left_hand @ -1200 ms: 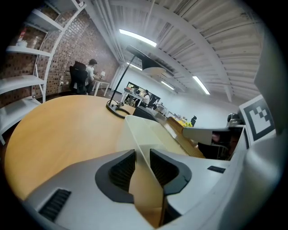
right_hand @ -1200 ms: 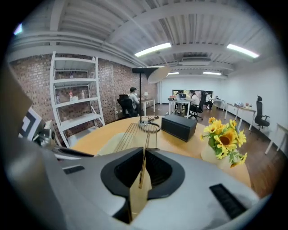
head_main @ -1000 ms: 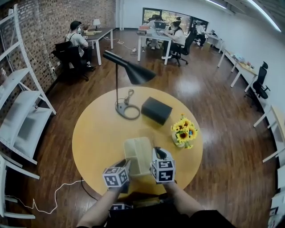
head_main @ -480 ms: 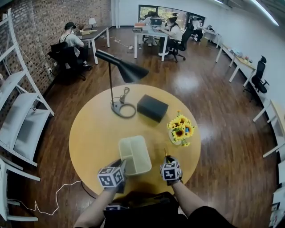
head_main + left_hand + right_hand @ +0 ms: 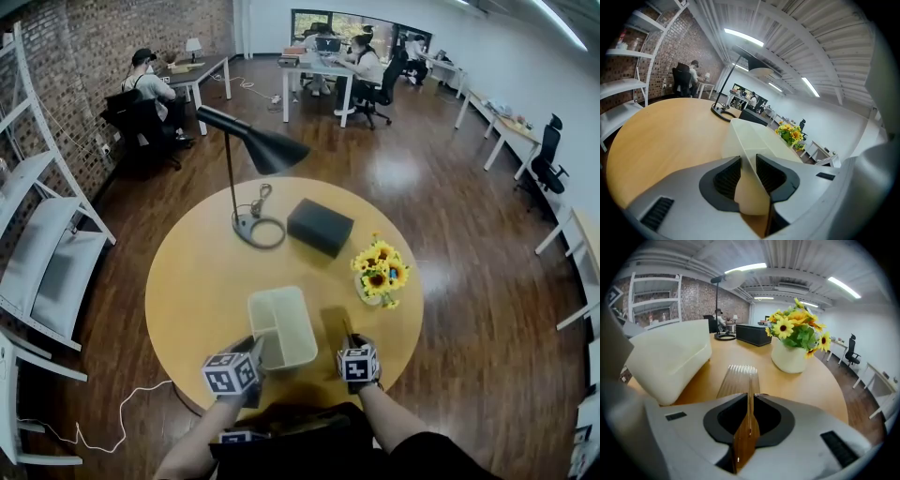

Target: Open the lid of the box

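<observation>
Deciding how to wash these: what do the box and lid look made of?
Box: probably plastic, matte cream, with thin, slightly translucent walls. Lid: apparently wood or bamboo, warm brown with a glossy sheen and fine parallel lines.

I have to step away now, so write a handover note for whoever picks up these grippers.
Left gripper: shut on the box's near wall, steadying it on the table.
Right gripper: shut on the lid's edge.
Lid is off, lying low beside the box on its right; whether it touches the table is unclear.
Done: box open.
Left: set lid down, release both.
</observation>
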